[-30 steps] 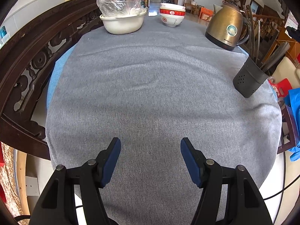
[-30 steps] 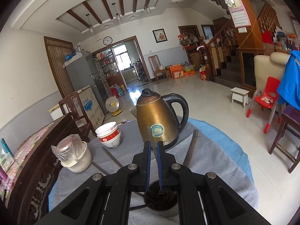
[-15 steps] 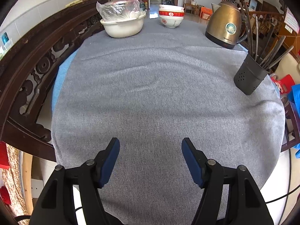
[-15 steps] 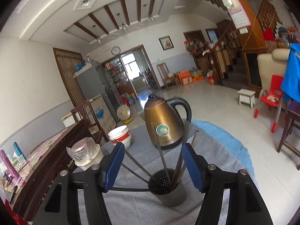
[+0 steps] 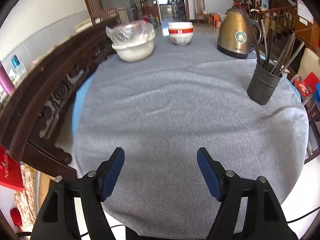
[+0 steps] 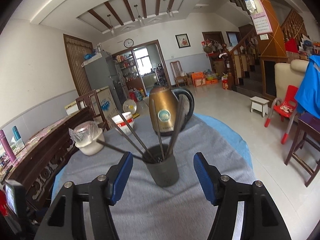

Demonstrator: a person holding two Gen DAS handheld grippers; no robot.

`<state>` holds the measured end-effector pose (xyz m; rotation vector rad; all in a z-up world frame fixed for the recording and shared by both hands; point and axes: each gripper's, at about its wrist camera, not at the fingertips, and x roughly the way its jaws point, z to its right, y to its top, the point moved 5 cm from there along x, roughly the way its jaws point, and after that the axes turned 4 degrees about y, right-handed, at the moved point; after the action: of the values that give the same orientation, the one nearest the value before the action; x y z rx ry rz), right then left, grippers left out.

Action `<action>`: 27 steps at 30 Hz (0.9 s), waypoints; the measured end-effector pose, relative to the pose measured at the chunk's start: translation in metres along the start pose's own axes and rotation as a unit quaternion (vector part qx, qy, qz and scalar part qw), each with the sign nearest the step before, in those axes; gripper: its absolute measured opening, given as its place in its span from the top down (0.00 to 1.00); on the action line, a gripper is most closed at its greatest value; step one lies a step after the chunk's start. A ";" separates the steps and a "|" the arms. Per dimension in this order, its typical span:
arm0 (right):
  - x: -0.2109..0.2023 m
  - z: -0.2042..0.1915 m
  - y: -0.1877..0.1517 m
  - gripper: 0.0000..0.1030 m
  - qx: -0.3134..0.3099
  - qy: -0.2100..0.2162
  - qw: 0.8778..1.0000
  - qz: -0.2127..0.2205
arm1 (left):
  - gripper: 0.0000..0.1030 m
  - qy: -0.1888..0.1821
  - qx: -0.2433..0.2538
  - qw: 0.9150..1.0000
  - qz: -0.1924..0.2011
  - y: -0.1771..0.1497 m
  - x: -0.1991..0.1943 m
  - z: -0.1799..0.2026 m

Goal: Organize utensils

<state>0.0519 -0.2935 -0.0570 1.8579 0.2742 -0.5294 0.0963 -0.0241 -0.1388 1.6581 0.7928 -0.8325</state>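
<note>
Grey cloth [image 5: 180, 110] covers the round table, with a blue under-layer showing at its left and far right rims and a carved dark wooden bench back [image 5: 40, 92] curving along the left side.

Nearest the left wrist camera, the left gripper [image 5: 161, 162] hangs over bare cloth at the near edge; its jaws have just been opening and stand spread with nothing between them. Most of the cloth ahead of it lies free, only lightly rippled.

The right gripper [image 6: 163, 164] is also spread, its jaws having just been opening, and the dark utensil holder [image 6: 163, 170] stands upright just beyond them, framed by the blue pads [image 6: 122, 173] but not touched. The holder is a grey perforated cup set near the table's right edge [image 5: 264, 84]. In it stand several long, thin, dark metal utensils [image 6: 128, 134], handles fanned outward, some leaning left and others nearly upright; their working ends are hidden inside the cup.

Farther back sits a bronze electric kettle [image 6: 166, 112] with a black handle. Along the far edge are stacked white bowls with red bands [image 5: 181, 34] and, left of them, a cream bowl [image 5: 134, 48] with clear plastic bunched on top; its contents cannot be made out.
</note>
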 end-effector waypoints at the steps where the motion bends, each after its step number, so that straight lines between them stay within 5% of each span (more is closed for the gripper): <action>1: -0.002 0.003 -0.005 0.35 0.001 -0.001 1.000 -0.004 | 0.23 0.006 0.003 1.000 0.008 0.001 -0.004 0.000; 11: -0.030 0.007 -0.027 0.35 0.003 0.005 1.000 -0.015 | 0.20 0.044 0.016 0.996 0.071 0.016 -0.047 0.002; 27: -0.097 -0.016 -0.020 0.35 -0.001 0.038 0.999 0.035 | 0.18 0.070 0.006 0.985 0.157 0.018 -0.135 -0.009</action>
<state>-0.0379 -0.2646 -0.0216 1.8804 0.2605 -0.4107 0.0404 -0.0318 -0.0143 1.8096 0.6003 -0.5049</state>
